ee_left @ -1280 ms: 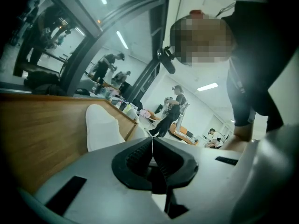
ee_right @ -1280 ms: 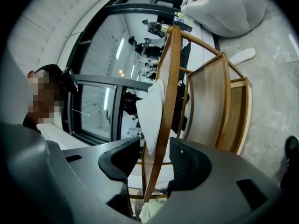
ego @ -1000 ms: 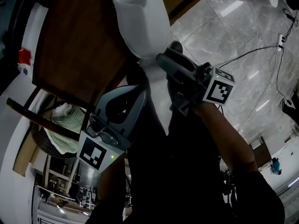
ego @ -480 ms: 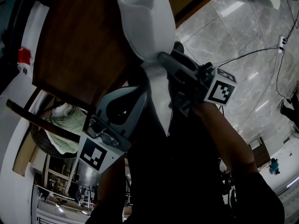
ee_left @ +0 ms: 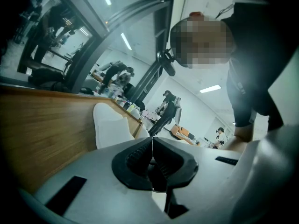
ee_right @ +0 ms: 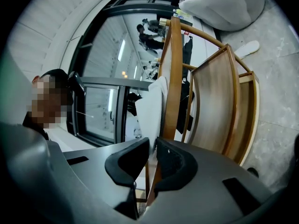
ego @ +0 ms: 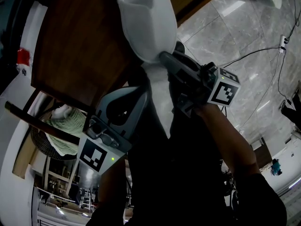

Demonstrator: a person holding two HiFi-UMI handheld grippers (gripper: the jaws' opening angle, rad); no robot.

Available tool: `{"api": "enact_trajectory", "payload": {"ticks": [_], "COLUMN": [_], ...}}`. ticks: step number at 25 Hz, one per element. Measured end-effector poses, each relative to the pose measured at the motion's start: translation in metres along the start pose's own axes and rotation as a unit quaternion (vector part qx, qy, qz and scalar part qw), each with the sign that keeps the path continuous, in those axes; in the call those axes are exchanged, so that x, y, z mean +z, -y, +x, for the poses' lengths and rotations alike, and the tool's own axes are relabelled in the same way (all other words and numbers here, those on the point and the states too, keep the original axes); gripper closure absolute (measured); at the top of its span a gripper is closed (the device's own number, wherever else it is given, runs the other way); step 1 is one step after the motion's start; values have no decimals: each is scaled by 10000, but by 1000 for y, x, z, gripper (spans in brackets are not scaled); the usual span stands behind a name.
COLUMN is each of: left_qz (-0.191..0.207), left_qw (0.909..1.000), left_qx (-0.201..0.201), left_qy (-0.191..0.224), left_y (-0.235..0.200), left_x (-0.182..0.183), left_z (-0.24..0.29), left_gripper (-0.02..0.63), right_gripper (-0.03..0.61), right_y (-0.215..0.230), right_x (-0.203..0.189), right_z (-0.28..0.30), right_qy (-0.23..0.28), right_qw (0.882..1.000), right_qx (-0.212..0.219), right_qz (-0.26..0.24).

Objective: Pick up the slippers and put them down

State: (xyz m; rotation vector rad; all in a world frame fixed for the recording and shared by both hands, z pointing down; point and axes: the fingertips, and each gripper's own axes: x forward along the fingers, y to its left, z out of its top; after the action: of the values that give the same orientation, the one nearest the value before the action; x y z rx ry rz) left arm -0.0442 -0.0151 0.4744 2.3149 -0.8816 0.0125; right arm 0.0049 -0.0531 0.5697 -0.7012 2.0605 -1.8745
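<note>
Grasping step: the right claw has just been closing and now pinches the white slipper on the wooden chair. The left claw is clenched. Next should come a steady lift.

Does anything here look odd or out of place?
A white slipper is up against the wooden chair, not on the floor: the right hand-held gripper, whose jaws have just been closing, pinches it.

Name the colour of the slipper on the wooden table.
White slipper; the head view shows it best.
</note>
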Motion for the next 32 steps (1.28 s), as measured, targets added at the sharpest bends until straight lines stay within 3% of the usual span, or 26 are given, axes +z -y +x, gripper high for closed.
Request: {"api": "enact_trajectory", "payload": {"ticks": [10,14,17,23,28,32], "left_qz": [178,343,590,1222,2092,2471], "left_qw": [9998,9993,9979,9910,9733,9614], "left_qx": [35,71,80,-18,-12,-58], "left_qy": [9,89,248,544,946,1210], "left_y": [12,22,32,75,99,132], "left_x": [7,26,55,137,220,274], "left_z": [-11,-20,-25,-49,-60,-81], "left_gripper": [601,601,601,601,601,601], "right_gripper": [522,522,522,523,523,526], "right_y": [-27,-65,-111,-233,-336,-407], "right_x": [11,22,40,69,102,105], "right_z": [-1,-1,0,-14,-25,-44], "right_qy": [48,110,161,314,524,740], "right_qw": [9990,9963,9885,9559,9068,8787], "right_qx": [305,541,868,1428,1866,2065], "right_qz": [-329,-659,-1226,-2548,-3743,-4240]}}
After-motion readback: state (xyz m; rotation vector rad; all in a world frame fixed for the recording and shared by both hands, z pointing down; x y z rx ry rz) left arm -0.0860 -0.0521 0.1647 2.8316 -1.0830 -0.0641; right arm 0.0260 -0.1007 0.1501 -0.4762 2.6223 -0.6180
